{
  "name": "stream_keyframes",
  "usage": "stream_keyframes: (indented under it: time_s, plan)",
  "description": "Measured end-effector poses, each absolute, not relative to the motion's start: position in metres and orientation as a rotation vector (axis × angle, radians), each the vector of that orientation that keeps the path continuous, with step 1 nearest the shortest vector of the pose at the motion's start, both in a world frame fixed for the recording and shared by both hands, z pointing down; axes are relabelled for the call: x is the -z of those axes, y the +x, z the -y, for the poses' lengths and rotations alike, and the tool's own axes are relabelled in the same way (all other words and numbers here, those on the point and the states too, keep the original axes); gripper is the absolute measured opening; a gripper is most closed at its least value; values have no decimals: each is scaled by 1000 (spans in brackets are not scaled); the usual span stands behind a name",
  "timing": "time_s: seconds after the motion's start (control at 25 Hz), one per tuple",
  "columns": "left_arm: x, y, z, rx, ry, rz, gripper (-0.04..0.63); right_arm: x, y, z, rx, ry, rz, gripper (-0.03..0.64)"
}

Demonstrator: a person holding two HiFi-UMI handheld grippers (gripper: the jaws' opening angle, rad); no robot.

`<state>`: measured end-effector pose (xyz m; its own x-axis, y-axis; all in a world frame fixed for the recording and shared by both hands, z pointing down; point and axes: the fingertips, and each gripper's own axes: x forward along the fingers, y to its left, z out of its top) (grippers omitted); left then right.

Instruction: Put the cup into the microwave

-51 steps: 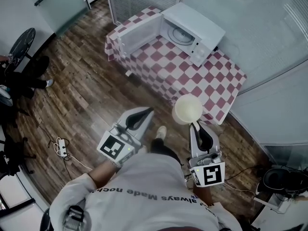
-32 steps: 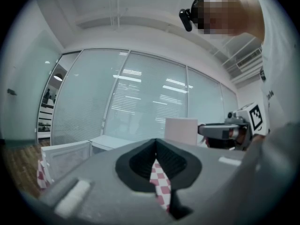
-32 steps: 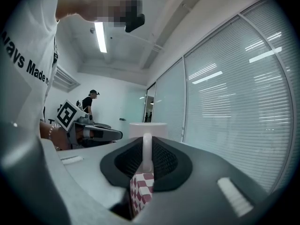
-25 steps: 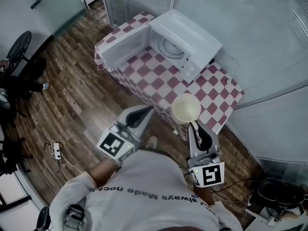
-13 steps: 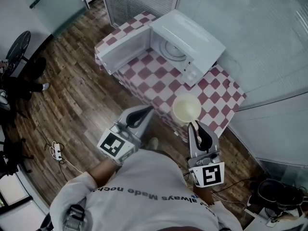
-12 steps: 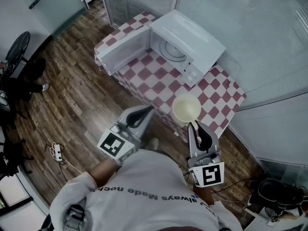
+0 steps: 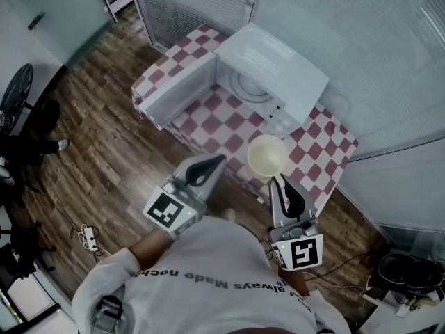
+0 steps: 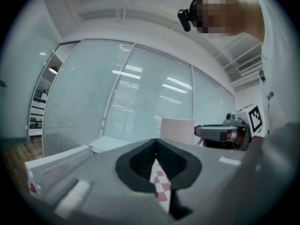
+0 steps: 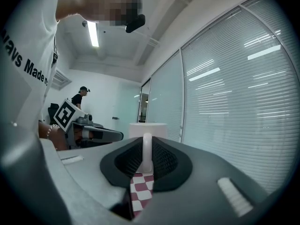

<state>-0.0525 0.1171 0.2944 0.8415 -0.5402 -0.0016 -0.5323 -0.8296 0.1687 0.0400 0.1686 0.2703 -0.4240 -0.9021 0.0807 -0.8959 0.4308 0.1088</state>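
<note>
wooden floor [image 7: 83,138] spreads beneath the person. nearest, the left gripper [image 7: 220,160] hangs in the air, its jaws pressed together on nothing. beside it the right gripper [image 7: 276,181] is clamped on the handle of the cup [image 7: 268,155], which is held upright, mouth up, in the air by the near edge of the desk [image 7: 221,122] with its red-and-white checked cloth. farther back sits the white microwave [image 7: 278,75], its door [image 7: 177,92] swung wide open.

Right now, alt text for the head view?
From above: the right gripper holds a white cup over a checkered table, short of a microwave with its door open. The left gripper is shut and empty.
</note>
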Motion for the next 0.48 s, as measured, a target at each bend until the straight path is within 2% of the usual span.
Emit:
stream_keyframes:
  time_s: [0.48]
  plan:
    - [-282, -79, -16, 73, 2916, 675, 5, -260, 10, -80, 96, 1771, 2447, 40]
